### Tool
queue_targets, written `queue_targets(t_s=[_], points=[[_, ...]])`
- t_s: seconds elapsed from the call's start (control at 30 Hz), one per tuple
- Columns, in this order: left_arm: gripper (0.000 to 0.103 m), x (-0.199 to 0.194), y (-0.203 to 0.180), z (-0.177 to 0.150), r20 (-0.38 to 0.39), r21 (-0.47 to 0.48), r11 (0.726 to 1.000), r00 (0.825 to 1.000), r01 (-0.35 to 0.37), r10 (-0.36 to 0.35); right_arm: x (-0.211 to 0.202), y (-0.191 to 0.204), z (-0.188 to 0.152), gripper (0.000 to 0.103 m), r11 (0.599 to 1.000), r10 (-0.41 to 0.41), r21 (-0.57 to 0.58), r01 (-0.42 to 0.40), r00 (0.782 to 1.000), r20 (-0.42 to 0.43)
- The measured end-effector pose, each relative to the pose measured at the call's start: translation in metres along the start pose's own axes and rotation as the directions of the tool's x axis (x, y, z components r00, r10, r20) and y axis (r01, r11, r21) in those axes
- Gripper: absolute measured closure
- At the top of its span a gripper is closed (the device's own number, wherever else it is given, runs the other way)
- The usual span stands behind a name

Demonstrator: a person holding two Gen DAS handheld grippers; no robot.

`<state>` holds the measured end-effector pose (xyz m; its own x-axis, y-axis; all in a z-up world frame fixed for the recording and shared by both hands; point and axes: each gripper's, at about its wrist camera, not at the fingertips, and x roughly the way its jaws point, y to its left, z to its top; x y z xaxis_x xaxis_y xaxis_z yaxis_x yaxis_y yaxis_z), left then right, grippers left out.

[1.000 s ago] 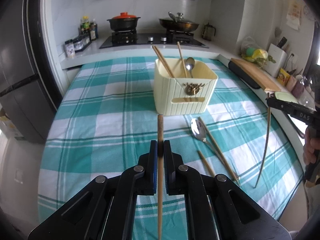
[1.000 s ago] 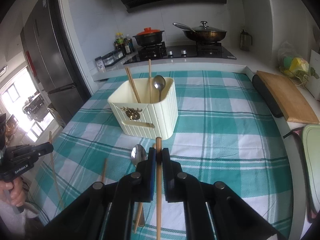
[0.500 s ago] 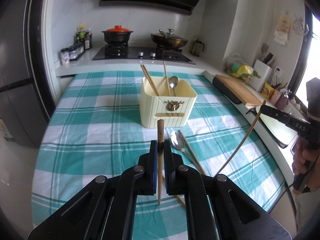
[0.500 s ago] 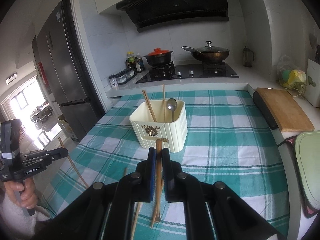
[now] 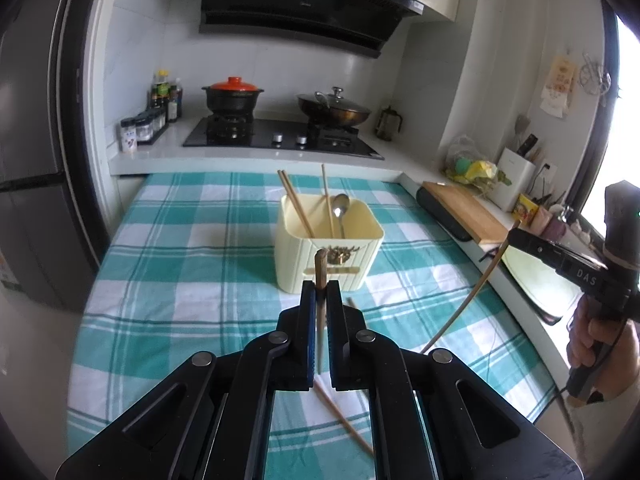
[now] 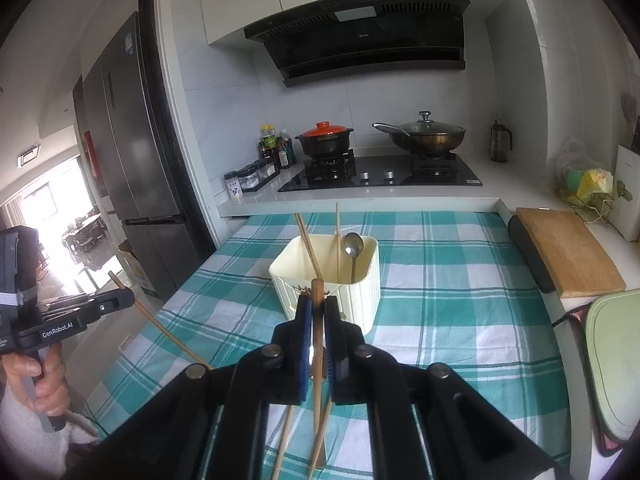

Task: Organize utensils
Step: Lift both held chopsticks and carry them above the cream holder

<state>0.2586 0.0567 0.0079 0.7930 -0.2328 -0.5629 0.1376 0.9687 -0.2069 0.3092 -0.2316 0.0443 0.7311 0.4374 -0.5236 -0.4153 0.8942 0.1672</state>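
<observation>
The left gripper (image 5: pixel 320 290) clamped one chopstick (image 5: pixel 319 268). The right gripper (image 6: pixel 316 306) pinched another chopstick (image 6: pixel 317 292), both near the cream holder (image 5: pixel 360 254).

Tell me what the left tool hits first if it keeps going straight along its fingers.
Probably the front wall of the cream utensil holder, directly ahead of the left tool and its clamped chopstick. Depth is unclear; it might strike the checked cloth first.

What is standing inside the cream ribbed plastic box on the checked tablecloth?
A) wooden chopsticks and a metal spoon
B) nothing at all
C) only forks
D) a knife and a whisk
A: wooden chopsticks and a metal spoon lean upright inside the cream ribbed plastic box.
</observation>
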Motion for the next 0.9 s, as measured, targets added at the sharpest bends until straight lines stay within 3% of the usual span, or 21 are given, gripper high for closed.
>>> queue_targets(t_s=[0.43,0.9], points=[[0.100,-0.002,0.005,0.061,0.065,0.009,1.000,0.998,-0.003,0.003,0.005,0.005,0.057,0.096,0.999,-0.003,-0.044,0.006,0.998,0.055],[0.100,0.025,-0.001,0.138,0.153,0.021,1.000,0.988,-0.022,0.018,0.048,-0.009,0.134,0.096,1.000,-0.011,-0.022,0.014,0.994,0.112]])
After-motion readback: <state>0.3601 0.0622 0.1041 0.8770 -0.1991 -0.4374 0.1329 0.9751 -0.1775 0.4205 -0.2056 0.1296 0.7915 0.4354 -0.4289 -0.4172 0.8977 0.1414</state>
